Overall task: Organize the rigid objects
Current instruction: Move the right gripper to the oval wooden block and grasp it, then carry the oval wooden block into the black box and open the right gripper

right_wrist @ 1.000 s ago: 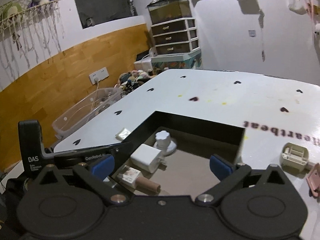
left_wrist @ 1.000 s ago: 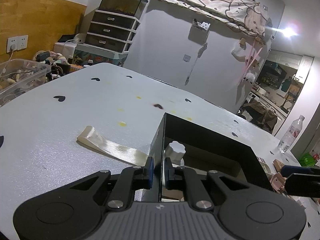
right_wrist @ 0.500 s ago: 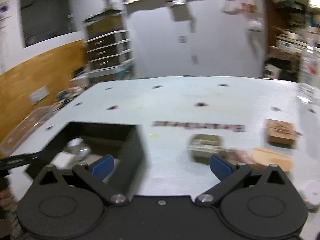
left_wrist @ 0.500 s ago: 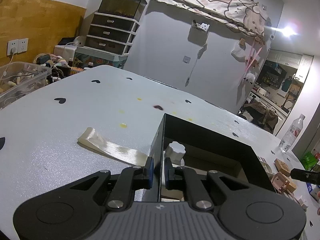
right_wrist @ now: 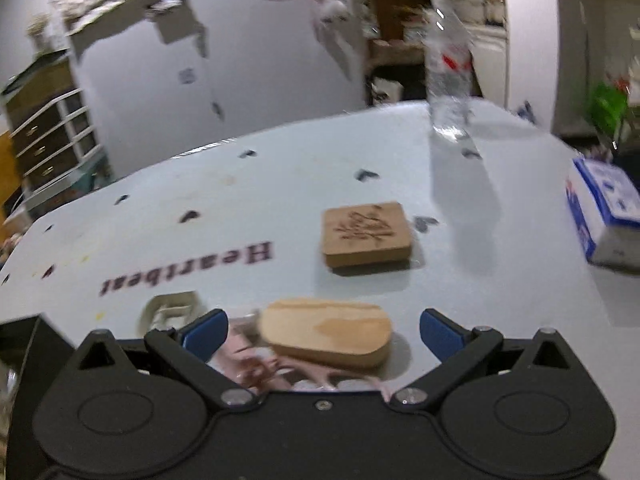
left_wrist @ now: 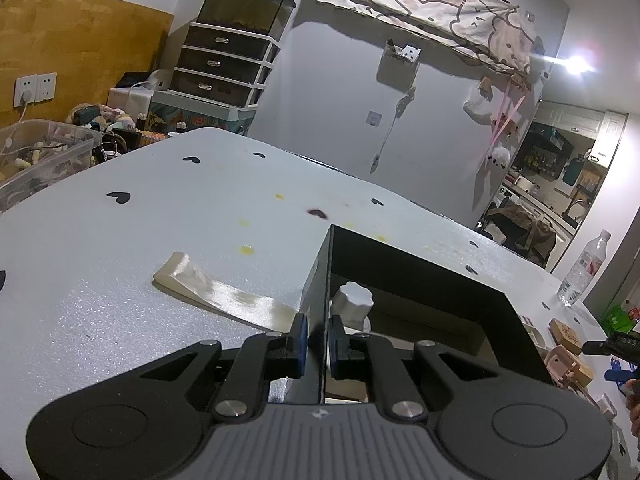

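The left gripper (left_wrist: 318, 344) is clamped on the black box (left_wrist: 420, 280) wall. The right gripper (right_wrist: 322, 330) is wide open and empty, with the oval wooden block (right_wrist: 326, 330) at 12 o'clock between its fingers. The block is judged rigid and light; grip its 2 long flat sides.

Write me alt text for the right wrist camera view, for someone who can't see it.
The open right tool hangs over a pale rounded wooden block on a white table. Beyond it lies a carved wooden block, with a water bottle farther back and a blue and white box at the right; the picture is motion-blurred.
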`<state>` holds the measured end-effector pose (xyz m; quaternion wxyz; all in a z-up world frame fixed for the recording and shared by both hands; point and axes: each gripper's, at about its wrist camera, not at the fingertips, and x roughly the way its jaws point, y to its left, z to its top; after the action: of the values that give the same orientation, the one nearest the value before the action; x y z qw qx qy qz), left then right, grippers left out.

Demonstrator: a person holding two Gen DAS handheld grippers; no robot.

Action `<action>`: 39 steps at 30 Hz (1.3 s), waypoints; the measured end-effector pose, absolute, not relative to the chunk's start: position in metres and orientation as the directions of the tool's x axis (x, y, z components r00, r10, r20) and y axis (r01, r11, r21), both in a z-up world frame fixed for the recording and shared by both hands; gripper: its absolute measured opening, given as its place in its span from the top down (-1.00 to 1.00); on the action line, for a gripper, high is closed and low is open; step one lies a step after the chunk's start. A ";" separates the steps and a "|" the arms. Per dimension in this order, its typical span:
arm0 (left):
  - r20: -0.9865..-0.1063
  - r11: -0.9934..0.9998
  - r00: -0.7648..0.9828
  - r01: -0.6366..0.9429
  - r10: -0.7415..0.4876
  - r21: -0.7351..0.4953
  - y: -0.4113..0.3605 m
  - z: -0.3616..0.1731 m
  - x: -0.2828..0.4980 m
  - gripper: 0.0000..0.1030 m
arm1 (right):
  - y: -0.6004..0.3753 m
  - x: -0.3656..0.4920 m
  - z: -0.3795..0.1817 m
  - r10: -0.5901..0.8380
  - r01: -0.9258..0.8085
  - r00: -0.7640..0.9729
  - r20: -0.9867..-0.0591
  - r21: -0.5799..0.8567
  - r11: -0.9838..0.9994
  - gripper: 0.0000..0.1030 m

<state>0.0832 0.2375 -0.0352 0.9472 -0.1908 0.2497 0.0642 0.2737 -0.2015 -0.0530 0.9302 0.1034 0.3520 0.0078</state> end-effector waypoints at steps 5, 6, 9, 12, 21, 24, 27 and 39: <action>-0.499 0.919 0.866 -0.216 0.025 -0.329 0.238 -0.036 0.084 0.80 | -0.203 0.299 -0.067 0.080 0.097 0.703 -0.706 0.208 0.973 -1.00; -0.499 0.919 0.866 -0.216 0.025 -0.330 0.238 -0.036 0.084 0.80 | -0.202 0.303 -0.070 0.080 0.101 0.694 -0.715 0.207 0.973 -1.00; -0.499 0.919 0.866 -0.215 0.022 -0.332 0.238 -0.036 0.085 0.80 | -0.198 0.312 -0.073 0.085 0.106 0.678 -0.730 0.211 0.972 -1.00; -0.499 0.918 0.866 -0.215 0.023 -0.332 0.238 -0.037 0.086 0.80 | -0.192 0.315 -0.074 0.089 0.093 0.666 -0.741 0.201 0.975 -1.00; -0.499 0.918 0.866 -0.215 0.023 -0.332 0.238 -0.037 0.086 0.80 | -0.193 0.316 -0.073 0.076 0.093 0.672 -0.737 0.185 0.978 -0.71; -0.500 0.919 0.866 -0.215 0.022 -0.332 0.238 -0.037 0.086 0.80 | -0.196 0.314 -0.072 0.071 0.102 0.668 -0.741 0.185 0.977 -0.71; -0.499 0.919 0.866 -0.215 0.022 -0.331 0.238 -0.037 0.086 0.80 | -0.198 0.310 -0.066 0.066 0.102 0.684 -0.726 0.185 0.977 -0.71; -0.496 0.917 0.868 -0.218 0.026 -0.334 0.239 -0.041 0.085 0.80 | -0.135 0.258 -0.002 0.298 -0.166 0.742 -0.601 0.266 0.950 -0.71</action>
<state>0.0851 0.2392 -0.0406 0.9470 -0.1930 0.2485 0.0643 0.2584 -0.1355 -0.0022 0.9280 0.0978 0.3370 0.1250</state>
